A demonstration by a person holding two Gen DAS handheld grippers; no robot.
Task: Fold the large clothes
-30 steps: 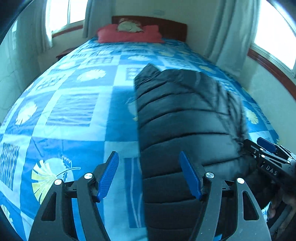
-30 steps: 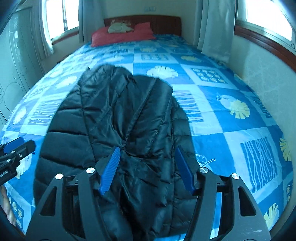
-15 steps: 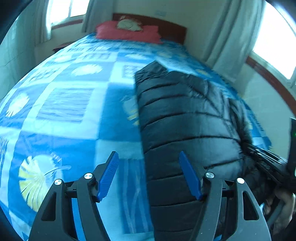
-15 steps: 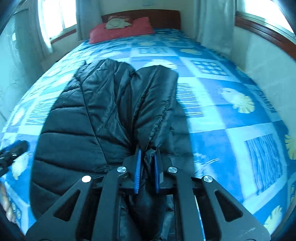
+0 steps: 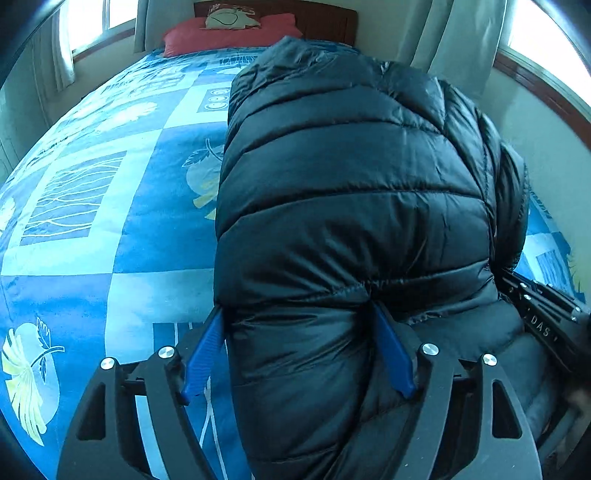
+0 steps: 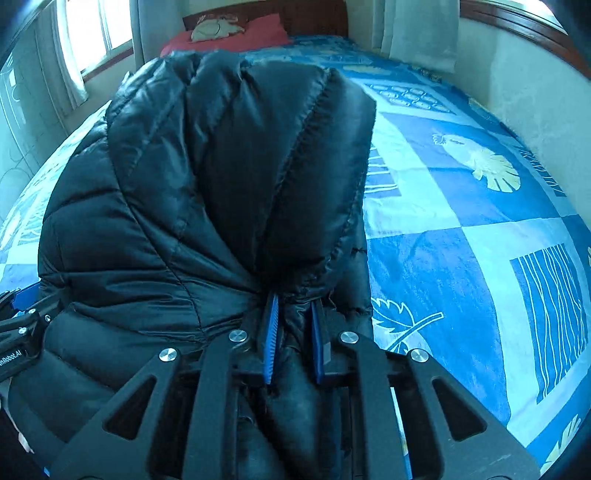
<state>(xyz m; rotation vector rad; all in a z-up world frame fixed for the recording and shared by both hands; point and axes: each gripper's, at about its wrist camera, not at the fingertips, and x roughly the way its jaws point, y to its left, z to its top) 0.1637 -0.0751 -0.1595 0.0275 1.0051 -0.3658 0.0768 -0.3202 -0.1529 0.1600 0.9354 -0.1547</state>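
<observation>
A black puffer jacket [image 5: 351,184] lies lengthwise on the bed, its near end towards me. My left gripper [image 5: 297,310] straddles the jacket's near left edge. Its jaws are spreading wider, and the thick padded hem fills the gap between the blue pads [image 5: 205,354]. In the right wrist view the jacket [image 6: 184,184] bunches into a ridge that runs away from my right gripper [image 6: 293,301]. That gripper pinches a fold of the fabric, though its jaws are easing open slightly. The right gripper's body [image 5: 546,321] shows at the left view's right edge.
The bed has a blue patchwork cover [image 5: 92,221] with leaf prints. A red pillow [image 5: 229,31] lies against the wooden headboard at the far end. Curtained windows stand on both sides. A pale wall [image 6: 535,92] runs close along the bed's right side.
Both grippers have come down onto the jacket's near end. The right gripper went from open to pinching a fold. The left jaws now straddle the jacket's edge.
</observation>
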